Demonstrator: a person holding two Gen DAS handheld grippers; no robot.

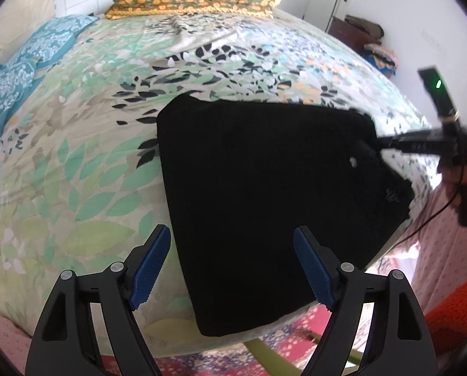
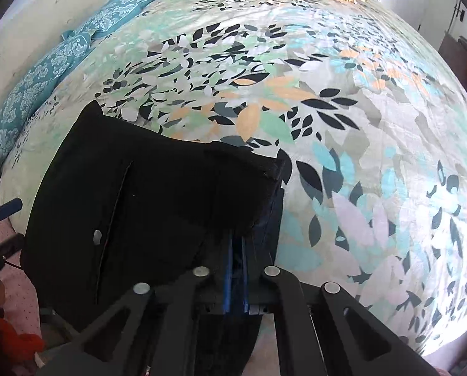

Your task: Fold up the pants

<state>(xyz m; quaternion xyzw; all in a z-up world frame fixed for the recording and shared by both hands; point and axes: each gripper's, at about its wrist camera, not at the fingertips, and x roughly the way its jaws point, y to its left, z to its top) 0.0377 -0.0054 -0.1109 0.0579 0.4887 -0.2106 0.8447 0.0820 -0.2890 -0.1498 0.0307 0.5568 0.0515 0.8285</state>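
- From the left wrist view, the black pants (image 1: 264,203) lie as a compact, roughly rectangular bundle near the foot of the bed, on the leafy floral bedspread (image 1: 92,172), with the lower edge drooping over the mattress edge. To my eye that shape says most of the folding is done and what is left is a last fold or a tidy-up.
- In this same view the left gripper (image 1: 231,266) is spread wide, its 2 blue pads (image 1: 152,269) apart and holding nothing. One pad sits over the bedspread just beside the bundle's left edge, the other over the black cloth; I cannot tell whether either touches. It looks parked there ready to pin or take the near edge.
- Off to the right side of that view, the right gripper (image 1: 380,142) reaches in at the pants' far right corner, with the person's hand (image 1: 465,169) behind it. The corner sits a little raised, which I take as the reason for the grip: to lift or carry that edge.
- From the right wrist view, the right gripper (image 2: 238,250) is closed down to a narrow slit, and a thick fold of the pants (image 2: 133,213) is pinched between the blue pads (image 2: 228,282), draped over the fingers.
- There a long seam and a small pale spot show on the cloth, and the rest lies flat on the bedspread (image 2: 343,125).
- At the left edge a blue tip of the left gripper (image 2: 9,207) shows, well apart from the pinched corner.
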